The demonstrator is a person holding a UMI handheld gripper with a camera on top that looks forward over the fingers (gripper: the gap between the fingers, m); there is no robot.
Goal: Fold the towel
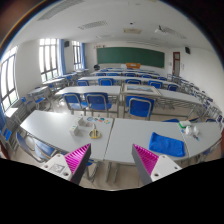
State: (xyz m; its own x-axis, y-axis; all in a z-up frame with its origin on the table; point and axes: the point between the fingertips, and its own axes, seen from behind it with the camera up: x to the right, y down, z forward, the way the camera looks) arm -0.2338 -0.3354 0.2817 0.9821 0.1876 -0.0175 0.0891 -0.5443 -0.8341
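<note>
My gripper [112,153] is open, its two magenta pads [78,157] wide apart with nothing between them. It is held high above the near row of white desks, pointing down the gap between the left desk [55,128] and the right desk [150,132]. A pale crumpled thing [190,128], possibly the towel, lies on the right desk, well beyond and to the right of the fingers. I cannot tell its shape or folds from here.
Small objects [94,131] stand on the left desk's right end. A blue chair [168,148] sits just past the right finger. More rows of white desks and blue chairs [97,101] fill the room, up to a green blackboard [130,57]. Windows [47,58] line the left wall.
</note>
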